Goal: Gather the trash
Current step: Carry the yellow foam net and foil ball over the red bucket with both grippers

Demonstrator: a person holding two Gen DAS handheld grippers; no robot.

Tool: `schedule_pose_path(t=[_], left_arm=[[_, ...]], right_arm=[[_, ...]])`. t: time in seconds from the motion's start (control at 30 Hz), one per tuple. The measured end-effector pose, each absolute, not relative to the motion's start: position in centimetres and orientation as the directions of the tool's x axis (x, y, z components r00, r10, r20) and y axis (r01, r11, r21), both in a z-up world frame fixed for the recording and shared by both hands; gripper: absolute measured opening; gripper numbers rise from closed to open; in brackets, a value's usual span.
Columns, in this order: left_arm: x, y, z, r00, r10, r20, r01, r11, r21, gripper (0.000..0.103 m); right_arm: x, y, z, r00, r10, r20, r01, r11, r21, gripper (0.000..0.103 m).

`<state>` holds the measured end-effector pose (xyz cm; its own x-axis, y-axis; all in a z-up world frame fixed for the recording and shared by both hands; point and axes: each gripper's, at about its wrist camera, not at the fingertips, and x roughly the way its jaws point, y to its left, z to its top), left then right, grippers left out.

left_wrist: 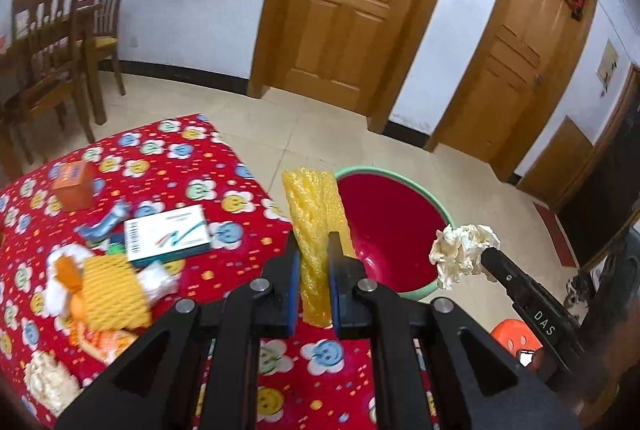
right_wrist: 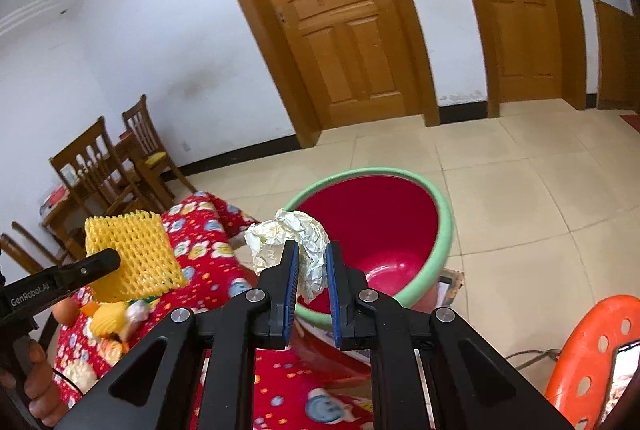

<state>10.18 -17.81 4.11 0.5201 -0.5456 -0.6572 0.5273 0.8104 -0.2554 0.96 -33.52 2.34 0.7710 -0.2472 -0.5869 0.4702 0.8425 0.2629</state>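
The left tongs [left_wrist: 314,262] are closed on a yellow foam net sleeve [left_wrist: 316,226], which stands upright between the blue pads and rises above the fingertips. From the right wrist view the same sleeve [right_wrist: 134,254] shows as a flat meshed square held above the counter's near edge. The right tongs [right_wrist: 312,270] are clamped on a crumpled white paper ball [right_wrist: 296,242], most of which bulges out above and to the left of the pads. In the left wrist view that paper ball [left_wrist: 464,254] hangs at the tip of the right tongs [left_wrist: 486,256], just beside the basin's right rim.

Both pieces of trash are held near a red basin with a green rim [right_wrist: 444,226], which sits beyond the counter's far right corner, lower than the counter top; its inside looks bare where it shows.

The counter [left_wrist: 248,198] is covered in a red cloth with smiley flowers. Toward its left side lie a white and teal box [left_wrist: 166,236], an orange box [left_wrist: 74,186], a blue wrapper [left_wrist: 106,224], another yellow foam net [left_wrist: 114,290], and a white crumpled wad [left_wrist: 48,382] at the near left edge. An orange plastic stool [right_wrist: 592,350] stands to the right of the basin.
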Motion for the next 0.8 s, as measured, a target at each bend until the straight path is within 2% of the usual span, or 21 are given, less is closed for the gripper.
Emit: schedule_pose_path(t=[0.8], left_arm=[[12.8,-27.9,-4.0,0.357,-0.51,-0.782,0.603,0.765,-0.224,0.011]], right_arm=[[0.8,-39.1,-0.9,0.704,-0.293,-0.647,0.573,0.772,0.274,0.014]])
